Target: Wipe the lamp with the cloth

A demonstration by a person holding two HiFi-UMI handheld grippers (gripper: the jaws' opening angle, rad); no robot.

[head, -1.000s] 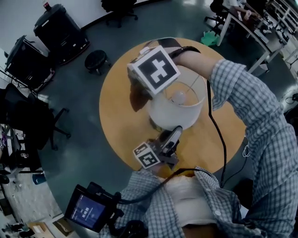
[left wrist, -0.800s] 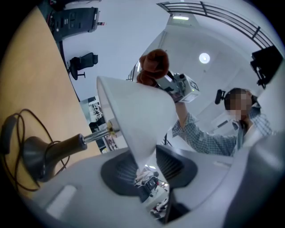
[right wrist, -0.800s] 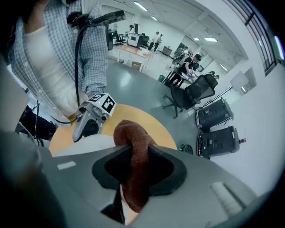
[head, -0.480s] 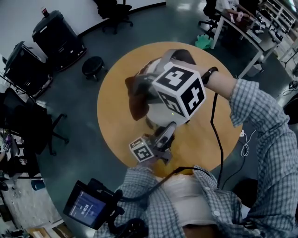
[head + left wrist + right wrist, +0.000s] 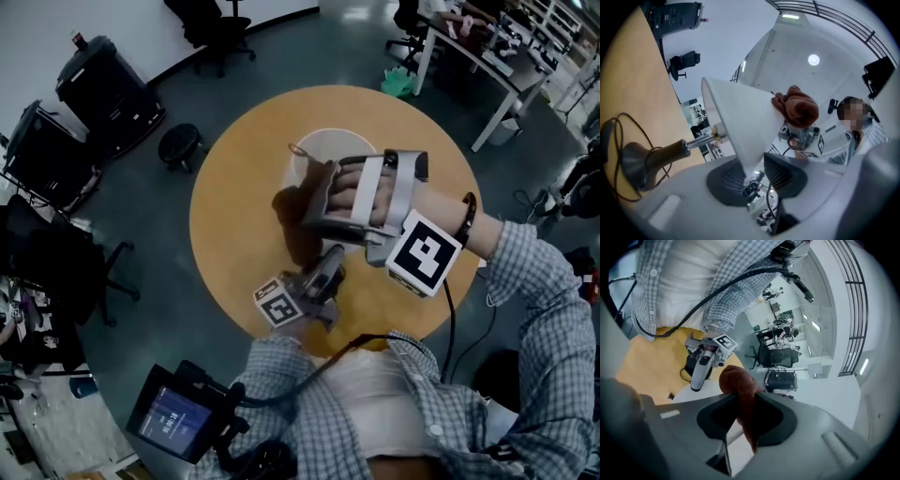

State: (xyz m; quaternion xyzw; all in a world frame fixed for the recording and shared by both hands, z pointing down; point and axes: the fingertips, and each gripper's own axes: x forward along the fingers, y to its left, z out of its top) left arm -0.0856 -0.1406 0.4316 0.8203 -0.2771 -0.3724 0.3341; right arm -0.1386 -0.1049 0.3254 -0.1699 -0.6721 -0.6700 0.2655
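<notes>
A lamp with a white shade [image 5: 328, 150] stands in the middle of the round wooden table [image 5: 225, 206]. My right gripper [image 5: 307, 208] reaches over the shade from the right, shut on a brown cloth [image 5: 292, 223] that lies against the shade's left side. In the right gripper view the cloth [image 5: 738, 380] bunches between the jaws above the shade [image 5: 686, 392]. My left gripper [image 5: 325, 265] comes up from the near edge and is shut on the shade's lower rim. In the left gripper view the shade [image 5: 740, 112] runs down between the pads, with the cloth [image 5: 797, 105] at its upper edge and the lamp's dark base [image 5: 635, 161] at left.
The lamp's cord [image 5: 618, 122] loops on the table by the base. Round the table stand black cases [image 5: 103, 84], a stool [image 5: 178, 145], office chairs and a desk [image 5: 487, 56]. A tablet [image 5: 173, 422] hangs near my waist.
My right gripper has swung across the top of the shade toward the right and rolled over, dragging the cloth along the shade. The left gripper has kept its place on the rim.
</notes>
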